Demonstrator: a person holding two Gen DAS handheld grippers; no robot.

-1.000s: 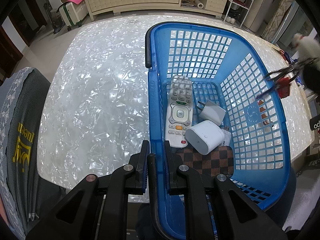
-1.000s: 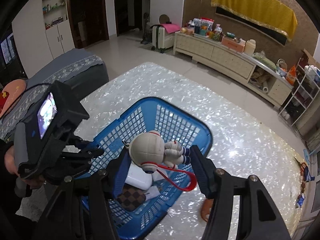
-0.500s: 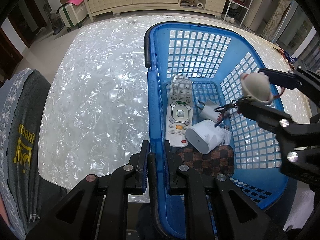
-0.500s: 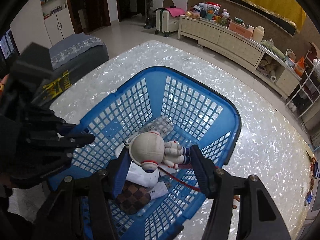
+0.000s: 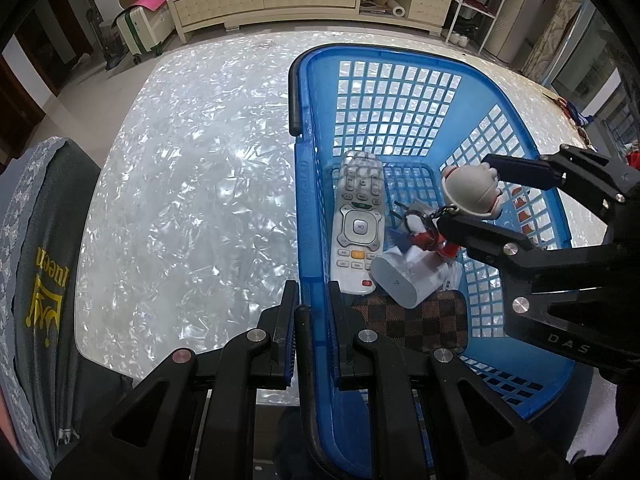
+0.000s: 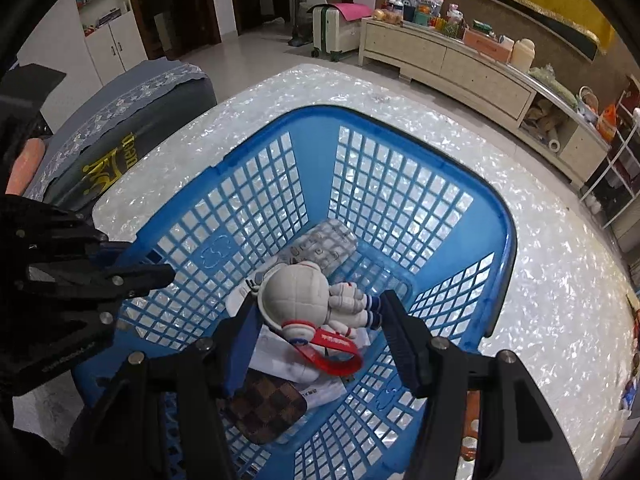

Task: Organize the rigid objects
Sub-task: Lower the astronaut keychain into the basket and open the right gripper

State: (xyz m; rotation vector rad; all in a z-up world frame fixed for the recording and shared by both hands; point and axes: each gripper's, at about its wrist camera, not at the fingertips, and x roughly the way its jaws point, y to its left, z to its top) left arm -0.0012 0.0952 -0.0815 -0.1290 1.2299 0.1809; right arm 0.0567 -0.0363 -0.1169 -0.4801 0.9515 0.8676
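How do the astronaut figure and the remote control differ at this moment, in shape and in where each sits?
The astronaut figure is rounded, with a bulbous helmet and a red strap; the remote control is long, flat and covered in buttons. The astronaut figure is held above the basket floor between the right claw fingers; the remote control lies flat on the floor, untouched. Both are mostly white and within the blue basket.

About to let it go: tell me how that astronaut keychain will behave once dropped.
The astronaut keychain looks like hard moulded plastic, so probably stiff and light. Its round helmet may roll off the white charger beneath. The red strap hangs limp, so it will likely flop and could snag the blue basket.
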